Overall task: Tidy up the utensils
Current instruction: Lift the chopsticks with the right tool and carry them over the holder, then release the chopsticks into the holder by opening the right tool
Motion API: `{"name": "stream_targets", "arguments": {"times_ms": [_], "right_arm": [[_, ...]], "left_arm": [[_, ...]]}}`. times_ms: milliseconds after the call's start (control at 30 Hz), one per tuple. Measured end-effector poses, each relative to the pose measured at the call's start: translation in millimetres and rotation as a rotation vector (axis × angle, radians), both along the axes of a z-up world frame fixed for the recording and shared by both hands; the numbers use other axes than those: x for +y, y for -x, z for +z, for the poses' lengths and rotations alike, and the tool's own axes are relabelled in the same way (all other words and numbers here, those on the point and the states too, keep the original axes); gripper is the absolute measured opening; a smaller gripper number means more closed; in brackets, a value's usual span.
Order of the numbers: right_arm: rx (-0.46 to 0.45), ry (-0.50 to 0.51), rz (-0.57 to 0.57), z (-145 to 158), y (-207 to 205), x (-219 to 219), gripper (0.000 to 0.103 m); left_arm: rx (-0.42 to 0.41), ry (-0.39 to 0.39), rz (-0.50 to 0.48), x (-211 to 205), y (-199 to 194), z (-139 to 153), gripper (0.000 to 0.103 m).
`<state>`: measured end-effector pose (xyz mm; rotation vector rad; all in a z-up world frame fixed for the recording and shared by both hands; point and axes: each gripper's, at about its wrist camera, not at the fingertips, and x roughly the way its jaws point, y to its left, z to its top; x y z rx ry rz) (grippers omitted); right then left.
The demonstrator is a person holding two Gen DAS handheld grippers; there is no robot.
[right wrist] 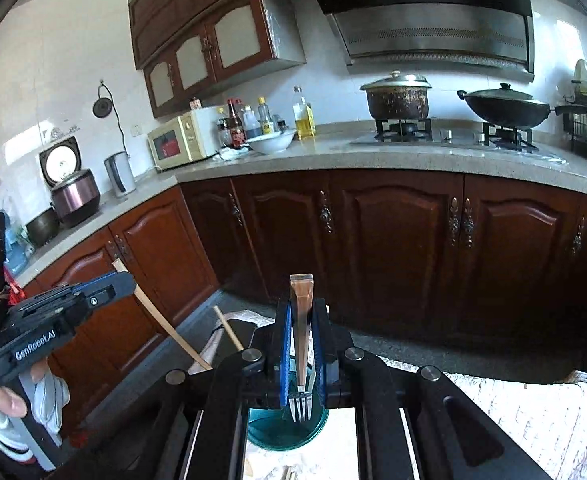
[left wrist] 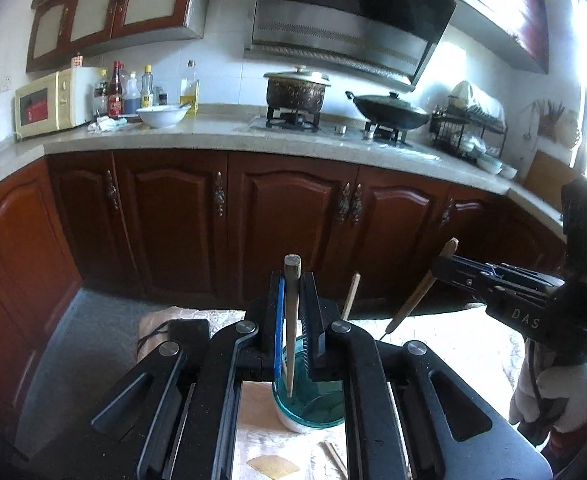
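Observation:
In the left wrist view my left gripper (left wrist: 292, 280) is shut on a wooden chopstick (left wrist: 291, 332) held upright, its lower tip just over a teal cup (left wrist: 313, 408) on the table. To the right, my right gripper (left wrist: 441, 268) grips a wooden-handled fork (left wrist: 413, 300) at a slant. In the right wrist view my right gripper (right wrist: 301, 308) is shut on the fork (right wrist: 301, 344), tines pointing down into the mouth of the teal cup (right wrist: 269, 432). At the left, my left gripper (right wrist: 127, 280) holds the chopstick (right wrist: 165, 320). A second stick (left wrist: 351, 296) rises behind my fingers; its lower end is hidden.
A pale cloth (left wrist: 445, 340) covers the table. Loose chopsticks (left wrist: 335, 456) lie near its front, and a black flat object (left wrist: 187, 332) sits at the left. Dark wooden cabinets (left wrist: 285, 220) and a counter with a pot (left wrist: 295, 90), wok (left wrist: 389, 110) and microwave (left wrist: 49, 100) stand beyond.

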<state>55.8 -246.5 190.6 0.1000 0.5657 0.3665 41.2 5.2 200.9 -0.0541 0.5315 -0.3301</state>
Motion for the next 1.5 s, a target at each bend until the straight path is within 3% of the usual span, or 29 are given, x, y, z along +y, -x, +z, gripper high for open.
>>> {"name": "stream_targets", "arguments": {"times_ms": [233, 667, 867, 900, 933, 1000, 1067, 1200, 1267, 1500], "right_arm": [[0.059, -0.001, -0.011, -33, -25, 5, 0.009], [0.25, -0.049, 0.016, -102, -58, 8, 0.009], [0.275, -0.08, 0.008, -109, -63, 2, 0.009], [0.274, -0.074, 0.003, -109, -62, 1, 0.011], [0.271, -0.073, 0.001, -109, -61, 0, 0.021], [0.265, -0.082, -0.002, -109, -59, -3, 0.032], [0.271, -0.086, 0.0, -111, -56, -4, 0.032], [0.28, -0.08, 0.0, -114, -50, -7, 0.032], [0.277, -0.083, 0.003, -114, -45, -8, 0.032], [0.232, -0.056, -0.013, -103, -22, -9, 0.036]], "left_arm": [[0.056, -0.019, 0.015, -10, -21, -28, 0.006], [0.137, -0.059, 0.008, -28, -34, -72, 0.006], [0.147, -0.059, 0.012, -30, -36, -77, 0.006], [0.146, -0.055, 0.013, -30, -35, -77, 0.006], [0.143, -0.052, 0.015, -29, -35, -77, 0.007], [0.144, -0.047, 0.013, -28, -33, -76, 0.01], [0.148, -0.041, 0.008, -27, -32, -75, 0.023], [0.134, -0.046, 0.002, -27, -23, -71, 0.032], [0.123, -0.055, 0.009, -27, -16, -69, 0.042], [0.112, -0.09, 0.025, -32, 4, -75, 0.043]]}}
